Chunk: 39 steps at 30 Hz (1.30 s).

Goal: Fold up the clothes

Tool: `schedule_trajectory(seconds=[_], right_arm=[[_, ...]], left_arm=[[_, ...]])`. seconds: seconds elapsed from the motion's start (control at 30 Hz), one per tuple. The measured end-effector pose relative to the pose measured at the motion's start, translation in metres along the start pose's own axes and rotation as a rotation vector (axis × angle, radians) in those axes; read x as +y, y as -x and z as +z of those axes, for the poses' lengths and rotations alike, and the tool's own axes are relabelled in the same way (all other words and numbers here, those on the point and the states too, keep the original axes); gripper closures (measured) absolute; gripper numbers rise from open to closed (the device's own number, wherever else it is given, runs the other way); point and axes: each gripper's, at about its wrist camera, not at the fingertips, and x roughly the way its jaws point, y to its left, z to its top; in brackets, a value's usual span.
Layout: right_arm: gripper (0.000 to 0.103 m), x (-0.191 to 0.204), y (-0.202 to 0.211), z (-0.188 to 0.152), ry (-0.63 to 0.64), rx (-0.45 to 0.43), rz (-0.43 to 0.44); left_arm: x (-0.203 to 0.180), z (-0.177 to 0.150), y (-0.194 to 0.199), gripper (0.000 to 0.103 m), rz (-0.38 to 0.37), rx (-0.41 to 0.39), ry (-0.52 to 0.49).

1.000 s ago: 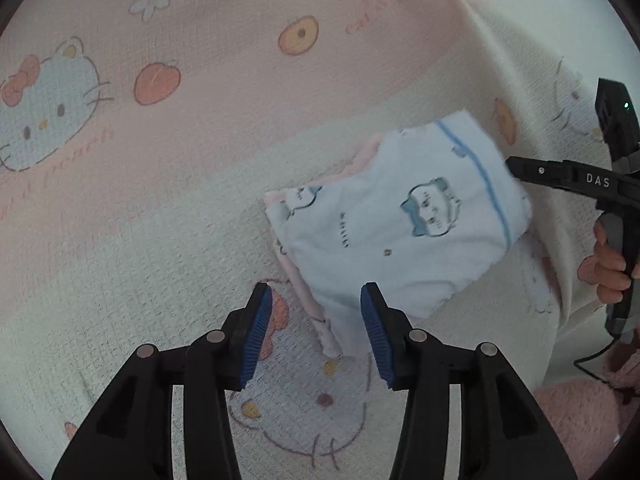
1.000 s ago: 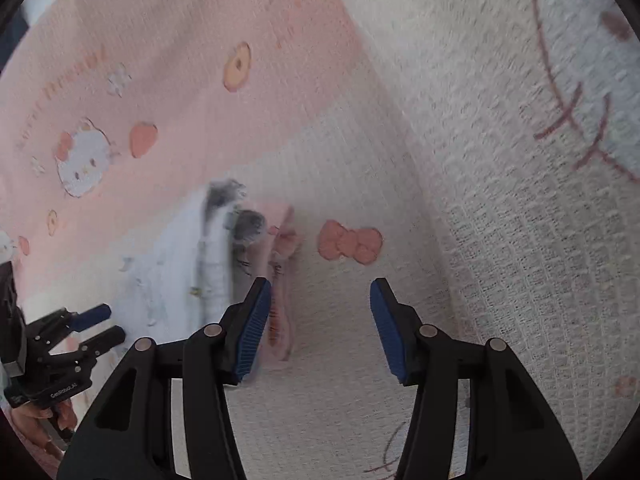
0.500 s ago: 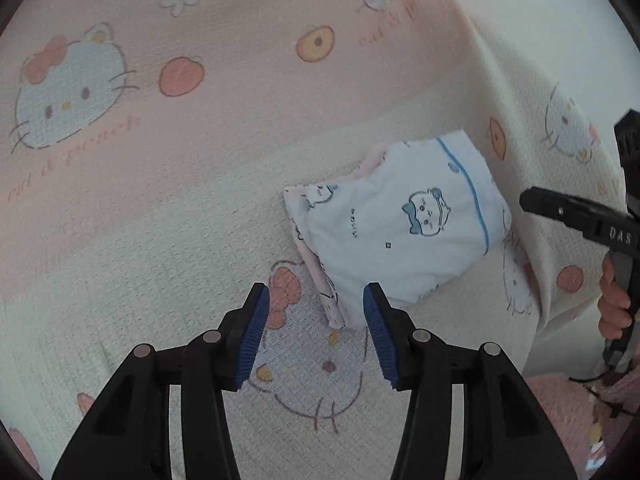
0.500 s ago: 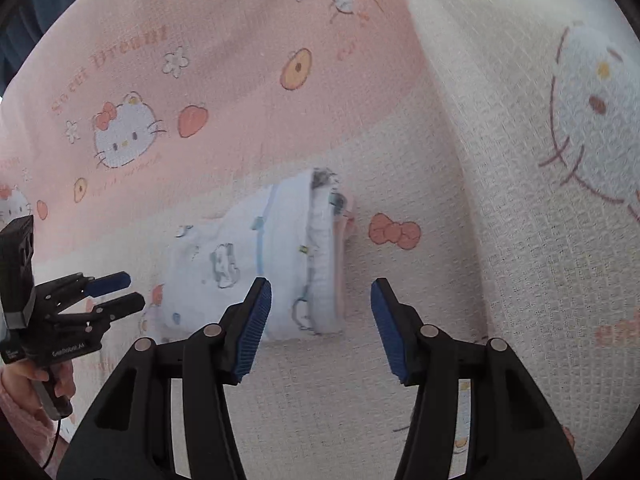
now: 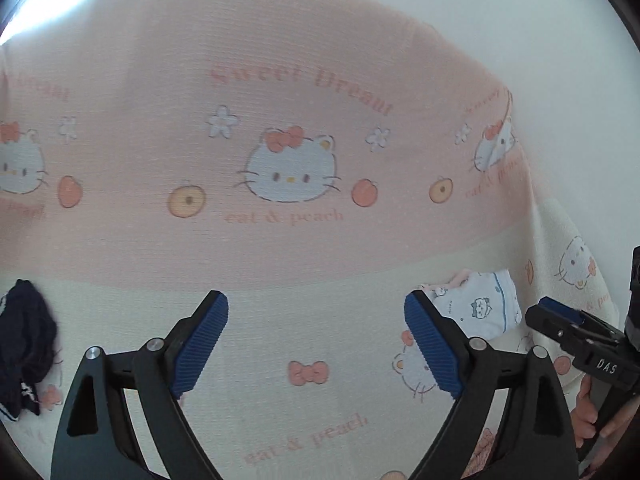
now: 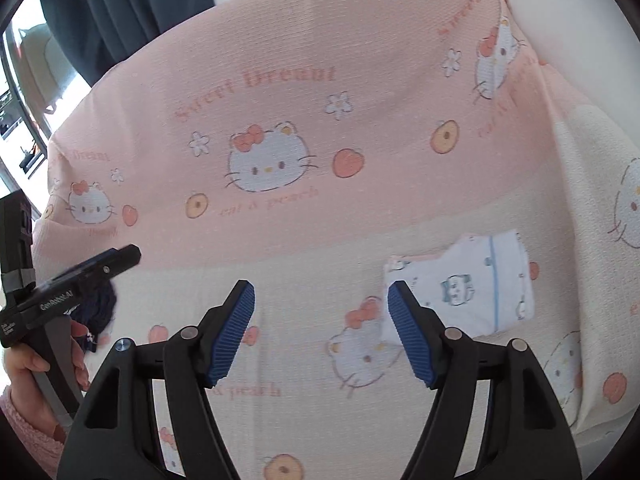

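Note:
A folded white garment (image 5: 476, 308) with small cartoon prints and a blue stripe lies flat on the cream part of the blanket, at the right in both views (image 6: 472, 288). A crumpled dark navy garment (image 5: 24, 344) lies at the left edge, half hidden behind the left gripper in the right wrist view (image 6: 100, 304). My left gripper (image 5: 316, 312) hangs above the blanket with its jaws opening wide and nothing between them. The jaws of my right gripper (image 6: 320, 304) are opening too, also empty, with the folded garment just beyond its right finger.
A pink and cream cat-print blanket (image 5: 280, 240) covers the whole surface and drapes off the right edge. A white wall stands behind; dark curtains (image 6: 120, 8) hang at the far left. A hand (image 6: 24, 360) in a pink sleeve holds the left gripper (image 6: 120, 260).
Both grippers have pulled back and up from the folded garment, which now looks small and far to the right. Both sets of jaws stand wider. The navy garment has come into view.

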Motion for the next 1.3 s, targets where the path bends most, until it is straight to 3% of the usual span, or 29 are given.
schedule_trajectory(seconds=[0.17,0.3,0.5,0.67,0.73,0.83,0.93,1.07,1.3], right_arm=[[0.032,0.075,-0.005,-0.013,0.054,0.027,0.052],[0.008,0.125,-0.002,-0.014,0.093,0.032,0.080],[0.001,0.173,0.008,-0.009,0.143,0.017,0.098],[0.001,0.180,0.029,-0.015,0.143,0.026,0.075],[0.001,0.179,0.044,-0.022,0.125,0.027,0.110],[0.001,0.179,0.069,-0.037,0.139,-0.002,0.083],[0.001,0.177,0.089,-0.064,0.143,-0.019,0.050],[0.001,0.177,0.106,-0.102,0.151,-0.008,0.049],[0.001,0.172,0.135,-0.138,0.154,-0.010,0.023]], left_arm=[[0.060,-0.009,0.050,0.000,0.111,0.001,0.044],[0.089,-0.017,0.078,0.000,0.161,-0.015,0.071],[0.107,-0.033,0.105,0.000,0.249,-0.032,0.078],[0.105,-0.053,0.145,0.000,0.246,-0.089,0.117],[0.097,-0.063,0.166,0.000,0.233,-0.119,0.100],[0.080,-0.080,0.187,0.000,0.257,-0.131,0.048],[0.067,-0.100,0.200,0.000,0.274,-0.115,0.032],[0.064,-0.130,0.215,0.000,0.208,-0.083,0.085],[0.056,-0.167,0.241,0.000,0.253,-0.072,0.077]])
